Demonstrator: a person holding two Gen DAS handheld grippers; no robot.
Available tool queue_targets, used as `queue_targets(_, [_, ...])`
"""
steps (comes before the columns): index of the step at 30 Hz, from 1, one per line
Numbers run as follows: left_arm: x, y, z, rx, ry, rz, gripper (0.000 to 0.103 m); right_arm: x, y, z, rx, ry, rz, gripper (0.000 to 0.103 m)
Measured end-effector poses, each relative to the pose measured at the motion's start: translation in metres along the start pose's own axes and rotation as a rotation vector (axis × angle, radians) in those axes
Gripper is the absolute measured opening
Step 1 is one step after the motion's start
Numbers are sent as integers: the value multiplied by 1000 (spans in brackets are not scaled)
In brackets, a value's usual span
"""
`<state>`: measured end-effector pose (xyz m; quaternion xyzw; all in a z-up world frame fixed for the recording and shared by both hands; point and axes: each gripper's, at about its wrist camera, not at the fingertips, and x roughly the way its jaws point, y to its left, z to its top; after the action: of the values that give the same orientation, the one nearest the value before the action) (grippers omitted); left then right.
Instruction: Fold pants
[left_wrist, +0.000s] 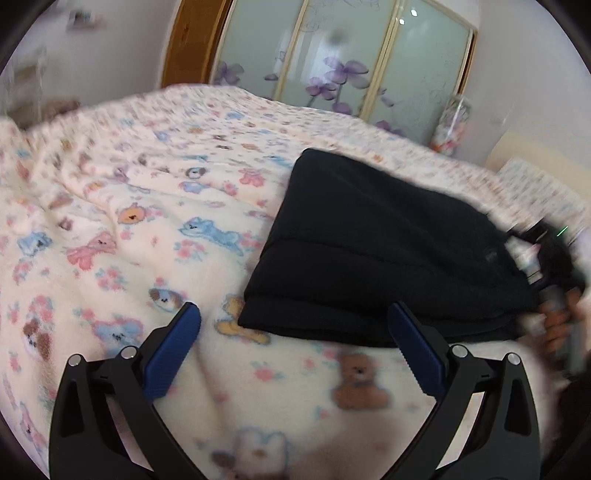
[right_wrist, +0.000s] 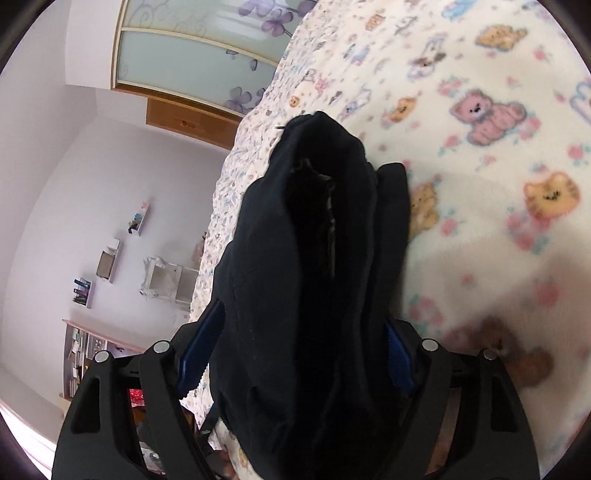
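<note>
The black pants (left_wrist: 388, 240) lie folded into a thick rectangle on the bed, right of centre in the left wrist view. My left gripper (left_wrist: 293, 308) hovers open just in front of their near left corner, with nothing between its blue pads (left_wrist: 173, 350). At the right end of the bundle, the right gripper (left_wrist: 546, 251) and a hand (left_wrist: 561, 317) show blurred. In the right wrist view the pants (right_wrist: 306, 258) fill the gap of my right gripper (right_wrist: 304, 317), whose jaws stand wide and clamp the thick folded stack from both sides. Its fingertips are hidden by cloth.
A cream fleece blanket with bears and kittens (left_wrist: 147, 221) covers the whole bed (right_wrist: 498, 147). Frosted sliding doors with purple flowers (left_wrist: 351, 66) stand behind the bed. Wall shelves (right_wrist: 103, 266) and a bookcase (right_wrist: 85, 354) are off the bed's far side.
</note>
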<state>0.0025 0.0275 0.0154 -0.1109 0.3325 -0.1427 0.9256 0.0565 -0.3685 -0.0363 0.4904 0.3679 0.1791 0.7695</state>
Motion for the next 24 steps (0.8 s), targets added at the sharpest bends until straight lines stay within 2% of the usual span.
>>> queue_targets(1, [-5, 5, 6, -25, 5, -43, 101, 1, -1, 0, -9, 11, -1, 72])
queue_targets(2, [-10, 11, 15, -56, 12, -80, 101, 1, -3, 0, -20, 18, -9, 61])
queue_targets(4, [-10, 24, 33, -91, 44, -148, 101, -2, -8, -1, -23, 27, 7, 50])
queue_targets(5, [-6, 34, 46, -110, 78, -207, 101, -3, -10, -2, -26, 24, 23, 46])
queue_targets(7, [10, 52, 69, -160, 176, -229, 101, -3, -11, -5, -54, 11, 55, 45])
queue_targets(11, [44, 81, 104, -290, 295, -246, 101, -2, -18, -7, -75, -11, 118, 44])
queue_targets(15, [68, 86, 127, -382, 297, -383, 101, 0, -16, -6, -81, -13, 119, 44])
queue_targets(17, [80, 75, 134, -367, 319, -443, 101, -2, -20, -7, -84, -17, 120, 44])
queue_targets(19, [91, 62, 138, -309, 360, -495, 101, -1, -21, -6, -82, -17, 124, 44])
queue_targets(21, [104, 47, 139, -237, 420, -472, 101, -1, -22, -8, -82, -17, 125, 44])
queue_targets(24, [124, 37, 136, -239, 520, -498, 101, 1, -23, -7, -80, -14, 127, 44])
